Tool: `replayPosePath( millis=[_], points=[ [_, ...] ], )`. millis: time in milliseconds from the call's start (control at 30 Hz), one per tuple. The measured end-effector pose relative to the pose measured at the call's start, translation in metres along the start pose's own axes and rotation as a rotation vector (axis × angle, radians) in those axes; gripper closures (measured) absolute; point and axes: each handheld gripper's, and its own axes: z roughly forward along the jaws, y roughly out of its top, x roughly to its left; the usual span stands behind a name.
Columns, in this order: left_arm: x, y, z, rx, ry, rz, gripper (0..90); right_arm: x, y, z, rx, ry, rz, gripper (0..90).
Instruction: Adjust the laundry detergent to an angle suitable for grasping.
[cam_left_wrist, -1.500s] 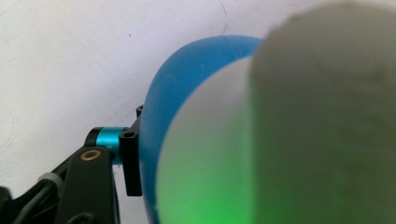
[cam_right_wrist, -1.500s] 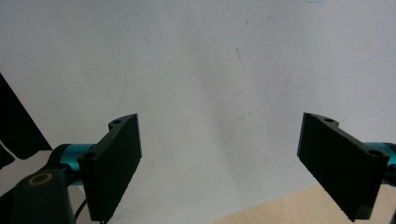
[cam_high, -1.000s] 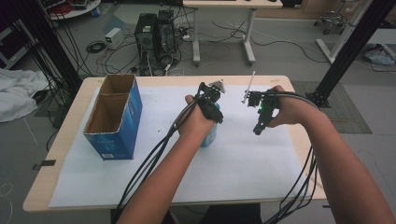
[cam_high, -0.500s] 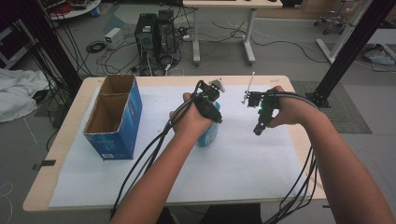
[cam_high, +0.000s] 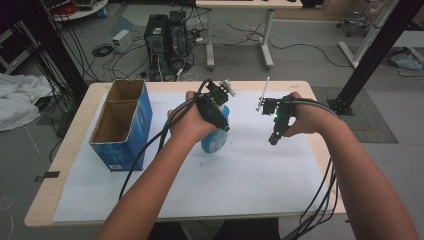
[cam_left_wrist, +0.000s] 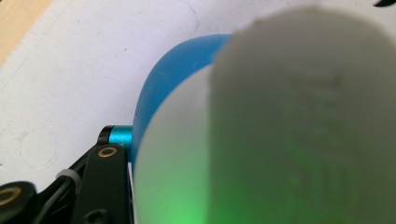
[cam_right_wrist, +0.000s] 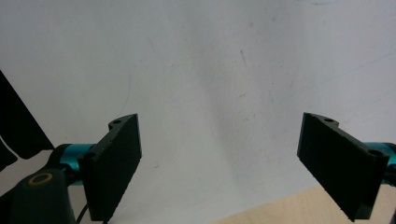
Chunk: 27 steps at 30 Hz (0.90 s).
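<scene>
The surface (cam_high: 280, 200), covered by a white sheet (cam_high: 250, 170), lies under both claws. A blue box (cam_high: 125, 125) with two open compartments stands well to the left of the left claw, its top open upward.

The left forearm comes in from the bottom edge of the high view and slants up and to the right, the hand wrapped around the left claw (cam_high: 220, 112) over the middle of the sheet. This claw tilts forward and down and is clamped on a blue bottle (cam_high: 216, 141) with a white top. The bottle hangs under the hand, its blue body showing just below the claw and close over the sheet. In the left gripper view the white top (cam_left_wrist: 289, 130) sits right against the camera, the blue body (cam_left_wrist: 177, 79) curves behind it, and one black jaw edges it at lower left.

The right forearm enters from the lower right corner and angles up and to the left, wrist bent inward. The right claw (cam_high: 276, 131) points down at the sheet, well to the right of the bottle. In the right gripper view this claw (cam_right_wrist: 219, 163) stands wide, only bare sheet between the jaws.
</scene>
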Motion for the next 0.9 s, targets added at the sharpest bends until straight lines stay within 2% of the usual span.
replayPosePath(
  millis=[233, 400, 433, 567, 600, 633, 733, 767, 867, 900],
  points=[
    [0.001, -0.005, -0.009, 0.010, -0.059, 0.063, 43.7, 0.002, 0.000, -0.001, 0.002, -0.001, 0.006, 12.9],
    [-0.001, -0.006, -0.011, 0.023, -0.084, 0.110, 43.7, 0.004, 0.000, -0.001, -0.004, 0.001, 0.008, 12.9],
    [-0.001, -0.007, -0.012, 0.029, -0.086, 0.127, 43.7, 0.005, 0.000, -0.001, -0.006, 0.001, 0.017, 12.9],
    [-0.002, -0.011, -0.013, 0.043, -0.109, 0.207, 43.7, 0.005, 0.000, -0.002, 0.000, 0.000, -0.001, 12.9],
    [-0.002, -0.011, -0.013, 0.043, -0.109, 0.207, 43.7, 0.005, 0.000, -0.002, 0.000, 0.000, -0.001, 12.9],
    [-0.003, -0.013, -0.014, 0.052, -0.112, 0.246, 43.7, 0.004, -0.001, -0.002, 0.005, -0.001, -0.008, 12.9],
    [-0.003, -0.013, -0.014, 0.052, -0.112, 0.246, 43.7, 0.004, -0.001, -0.001, 0.005, 0.000, -0.006, 12.9],
    [-0.001, -0.020, -0.018, 0.082, -0.120, 0.284, 43.7, 0.006, -0.002, -0.002, 0.010, 0.003, 0.008, 12.9],
    [0.001, -0.023, -0.021, 0.079, -0.136, 0.291, 43.7, 0.006, -0.002, -0.002, 0.008, 0.001, -0.001, 12.9],
    [0.002, -0.026, -0.023, 0.077, -0.156, 0.297, 43.7, 0.006, -0.002, -0.002, 0.008, 0.001, -0.003, 12.9]
  ],
)
